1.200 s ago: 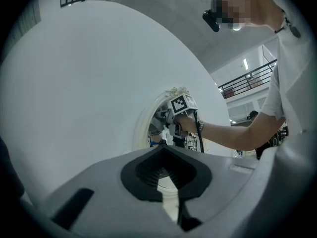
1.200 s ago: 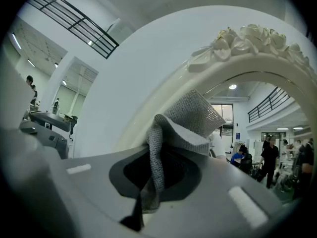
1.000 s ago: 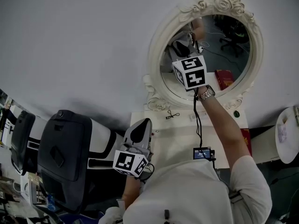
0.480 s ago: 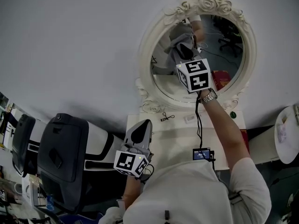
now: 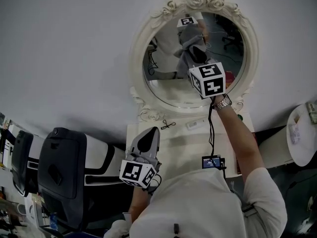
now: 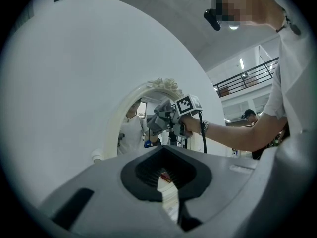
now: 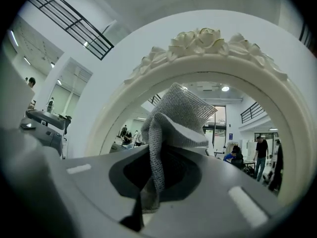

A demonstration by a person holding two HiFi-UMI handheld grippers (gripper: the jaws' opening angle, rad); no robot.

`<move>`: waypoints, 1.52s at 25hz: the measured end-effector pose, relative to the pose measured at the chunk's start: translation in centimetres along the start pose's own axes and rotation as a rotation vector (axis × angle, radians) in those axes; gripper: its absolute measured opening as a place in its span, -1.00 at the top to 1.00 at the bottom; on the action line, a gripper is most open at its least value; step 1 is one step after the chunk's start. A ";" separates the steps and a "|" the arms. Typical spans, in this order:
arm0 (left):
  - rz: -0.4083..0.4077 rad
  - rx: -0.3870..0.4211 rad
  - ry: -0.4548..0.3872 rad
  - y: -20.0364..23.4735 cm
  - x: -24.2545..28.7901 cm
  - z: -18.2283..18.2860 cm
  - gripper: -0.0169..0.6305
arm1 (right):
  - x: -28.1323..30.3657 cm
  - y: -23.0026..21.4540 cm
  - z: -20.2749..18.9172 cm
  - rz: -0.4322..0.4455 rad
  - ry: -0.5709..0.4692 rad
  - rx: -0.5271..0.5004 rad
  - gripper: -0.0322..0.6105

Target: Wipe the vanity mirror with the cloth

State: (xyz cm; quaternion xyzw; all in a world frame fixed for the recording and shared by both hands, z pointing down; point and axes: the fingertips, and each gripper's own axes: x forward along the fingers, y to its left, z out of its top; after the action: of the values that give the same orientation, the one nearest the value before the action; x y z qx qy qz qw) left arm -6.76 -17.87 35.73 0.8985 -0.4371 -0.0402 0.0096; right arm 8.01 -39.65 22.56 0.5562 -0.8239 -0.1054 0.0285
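An oval vanity mirror [image 5: 163, 66] in an ornate cream frame [image 5: 134, 58] hangs on the white wall. My right gripper [image 5: 196, 55] is raised to the glass near its middle, shut on a grey woven cloth [image 5: 188, 48] that presses against the mirror. In the right gripper view the cloth [image 7: 173, 128] bunches out of the jaws, with the rose-topped frame [image 7: 208, 43] arching above. My left gripper [image 5: 150, 133] hangs low over the vanity top, shut and holding nothing. The left gripper view looks up at the right gripper [image 6: 167, 119] and the cloth [image 6: 157, 117].
A white vanity top [image 5: 181, 145] lies below the mirror with a small black clip [image 5: 167, 125] on it. A little screen [image 5: 212, 161] dangles on a cable from my right arm. A dark chair [image 5: 62, 172] stands at left, a round white table [image 5: 302, 133] at right.
The right gripper has slid the cloth across the glass from the left part toward the middle. The head view has shifted, so the mirror sits further left. The left gripper has stayed put.
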 end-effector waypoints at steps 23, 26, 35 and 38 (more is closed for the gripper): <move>-0.088 -0.020 0.035 -4.6 4.4 -2.0 0.93 | -6.8 -13.0 -4.3 -0.162 0.041 0.069 0.84; -0.089 -0.033 0.038 -4.7 4.7 -2.3 0.93 | -7.6 -14.4 -5.0 -0.190 0.050 0.077 0.84; -0.099 -0.064 0.023 -5.2 5.5 -2.6 0.93 | -9.4 -17.8 -6.9 -0.288 0.068 0.098 0.84; -0.097 -0.080 0.028 -5.1 5.4 -3.1 0.93 | -10.2 -19.0 -8.0 -0.327 0.088 0.106 0.84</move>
State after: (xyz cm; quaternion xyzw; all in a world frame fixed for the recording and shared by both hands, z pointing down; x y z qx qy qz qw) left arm 0.88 -19.03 38.15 0.9179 -0.3911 -0.0455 0.0499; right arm 30.55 -38.20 27.17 0.6877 -0.7246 -0.0405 0.0174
